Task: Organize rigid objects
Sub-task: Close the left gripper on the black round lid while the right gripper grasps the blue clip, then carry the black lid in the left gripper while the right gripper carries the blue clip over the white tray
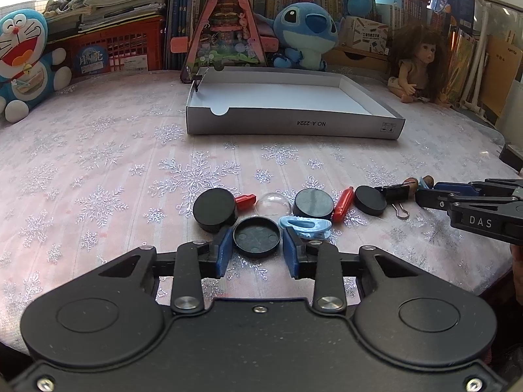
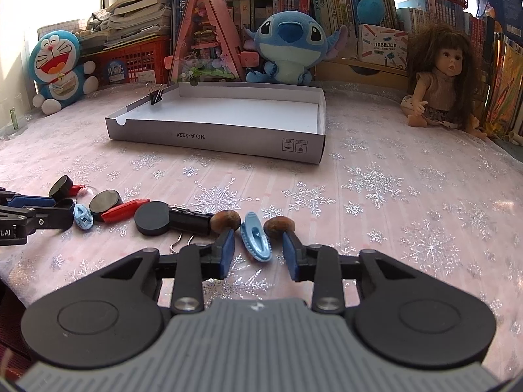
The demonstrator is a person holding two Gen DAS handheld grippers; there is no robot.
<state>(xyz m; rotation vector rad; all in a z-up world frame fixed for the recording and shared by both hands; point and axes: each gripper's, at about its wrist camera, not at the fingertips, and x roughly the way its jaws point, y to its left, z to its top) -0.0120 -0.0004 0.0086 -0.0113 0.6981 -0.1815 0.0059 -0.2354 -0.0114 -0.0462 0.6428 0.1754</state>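
Observation:
In the left wrist view my left gripper (image 1: 257, 233) is shut on a black round cap (image 1: 256, 240), with a blue pad against each side of it. Around it lie black discs (image 1: 214, 209), red pieces (image 1: 343, 208), a clear dome (image 1: 274, 204) and a light blue clip (image 1: 305, 227). In the right wrist view my right gripper (image 2: 258, 236) stands open astride another light blue clip (image 2: 256, 240), its pads clear of it. Two brown nuts (image 2: 225, 220) flank that clip. A black binder clip (image 2: 189, 222) lies to the left. The open grey box (image 1: 294, 124) sits behind.
A small binder clip (image 2: 156, 94) is clamped on the box's left wall. A Doraemon plush (image 1: 23, 55), a triangular toy house (image 1: 225, 29), a Stitch plush (image 1: 304, 32) and a doll (image 2: 438, 78) line the back edge. The snowflake cloth (image 1: 114, 163) covers the table.

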